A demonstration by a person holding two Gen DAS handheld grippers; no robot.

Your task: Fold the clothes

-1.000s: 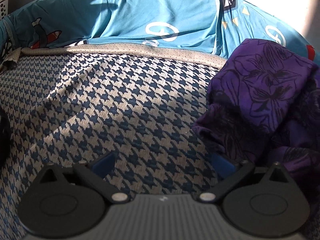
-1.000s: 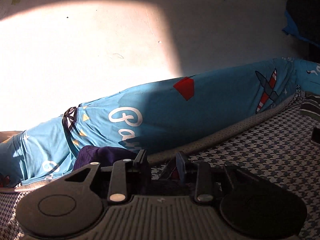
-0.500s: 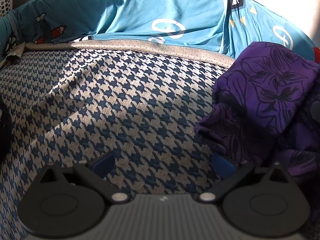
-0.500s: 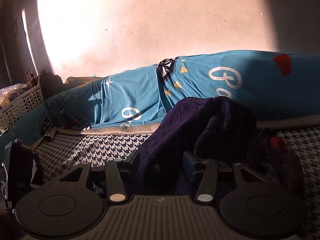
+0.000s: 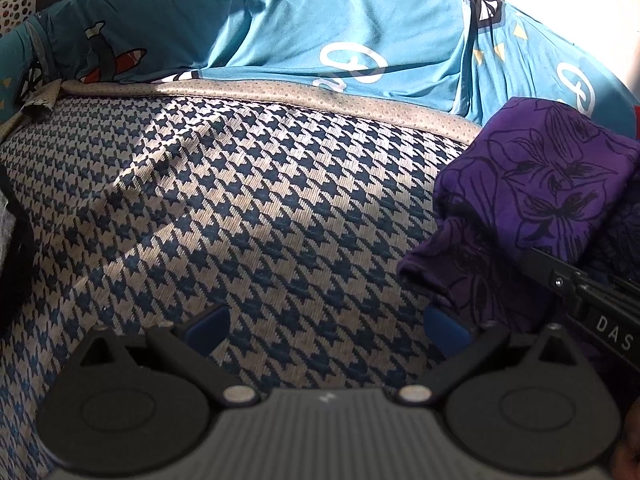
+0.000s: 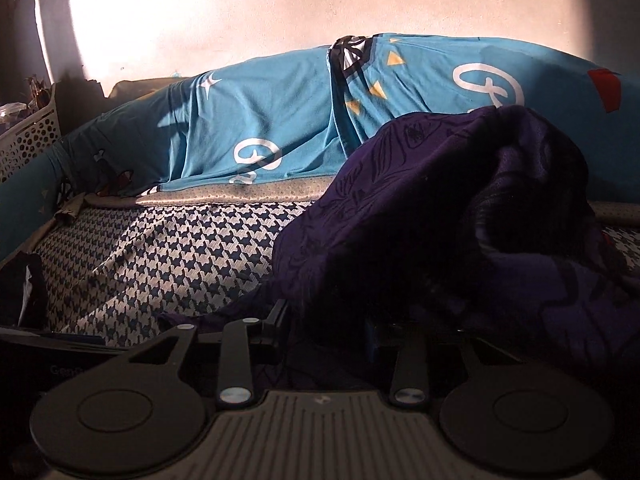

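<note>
The purple floral garment [image 5: 536, 208] lies bunched on the houndstooth bedspread [image 5: 248, 208], toward the right side of the bed, just in front of the long blue printed bolster [image 5: 304, 32] that runs along the wall. Its upper part stands raised in a rounded hump rather than lying flat, which fits cloth being lifted from one end.

The left gripper [image 5: 326, 326] hovers low over bare bedspread with its blue-padded fingers [image 5: 206, 326] spread wide and nothing between them; its right finger sits just beside the garment's near hem, probably placed to take that edge. The right gripper [image 6: 324, 330] is pressed into the garment's near side, and purple cloth [image 6: 420, 216] fills the gap between its fingers, which stand partly closed. Deep shadow there hides whether they pinch the cloth, so I cannot tell whether it is held.

In the left wrist view the right gripper's black body enters from the right edge, touching the garment. A white perforated basket [image 6: 28, 140] stands at the far left.
</note>
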